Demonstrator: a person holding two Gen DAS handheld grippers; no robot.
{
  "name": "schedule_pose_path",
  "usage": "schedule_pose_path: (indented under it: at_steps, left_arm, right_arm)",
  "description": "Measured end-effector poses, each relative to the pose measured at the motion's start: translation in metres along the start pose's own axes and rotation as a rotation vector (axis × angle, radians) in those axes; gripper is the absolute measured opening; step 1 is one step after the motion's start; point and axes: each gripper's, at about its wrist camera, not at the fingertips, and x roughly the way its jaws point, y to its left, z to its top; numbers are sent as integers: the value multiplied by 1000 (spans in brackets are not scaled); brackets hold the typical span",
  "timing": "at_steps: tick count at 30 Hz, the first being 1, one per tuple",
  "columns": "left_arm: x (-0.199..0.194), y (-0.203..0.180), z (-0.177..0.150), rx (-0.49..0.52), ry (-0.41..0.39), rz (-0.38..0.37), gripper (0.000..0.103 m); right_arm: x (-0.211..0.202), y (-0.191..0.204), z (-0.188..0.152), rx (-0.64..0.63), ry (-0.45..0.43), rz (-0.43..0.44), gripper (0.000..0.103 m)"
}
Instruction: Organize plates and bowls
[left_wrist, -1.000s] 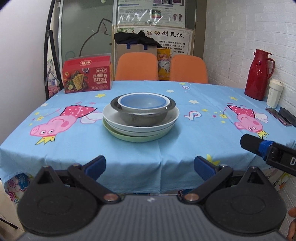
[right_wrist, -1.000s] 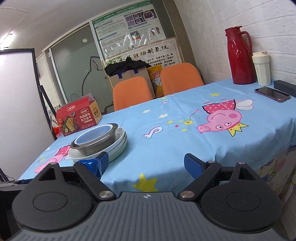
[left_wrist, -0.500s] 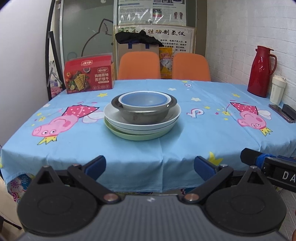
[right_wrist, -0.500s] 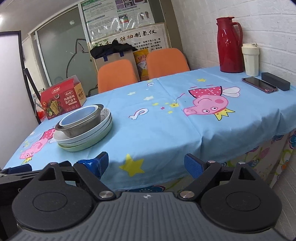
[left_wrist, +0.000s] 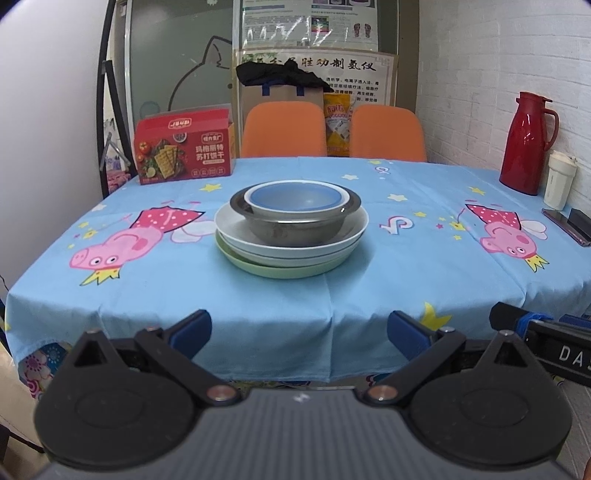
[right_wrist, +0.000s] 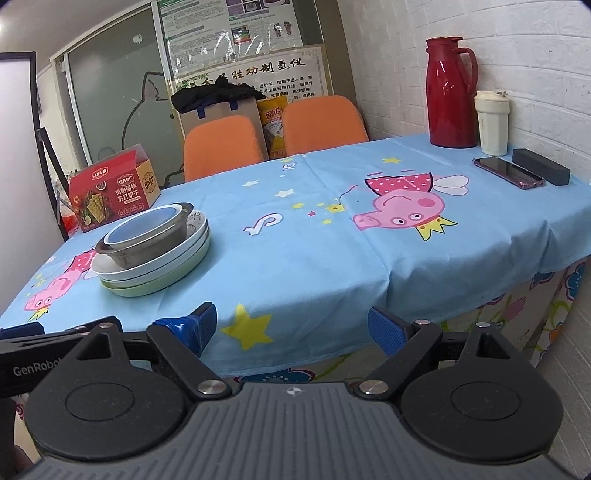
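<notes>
Already the dishes are sitting in one nest near the table's (left_wrist: 155, 295) left-middle: a blue bowl (left_wrist: 293, 197) inside a steel bowl (left_wrist: 295, 221), on white plates (left_wrist: 236, 225) over a green plate (left_wrist: 273, 271). We are holding the left gripper (left_wrist: 298, 325) and right gripper (right_wrist: 291, 325) off the near edge, fingers spread wide, gripping nothing. Such a stack is fitting either dishes about to be sorted or a finished pile, so we are judging no move; any approach should be coming in level at a rim.
</notes>
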Motion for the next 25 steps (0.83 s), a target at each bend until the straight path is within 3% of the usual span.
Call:
schedule_pose_path:
  at_steps: [25]
  left_arm:
    - [-5, -2, 0, -2, -32, -1, 100]
  right_arm:
    - [2, 3, -3, 19, 25, 42, 76]
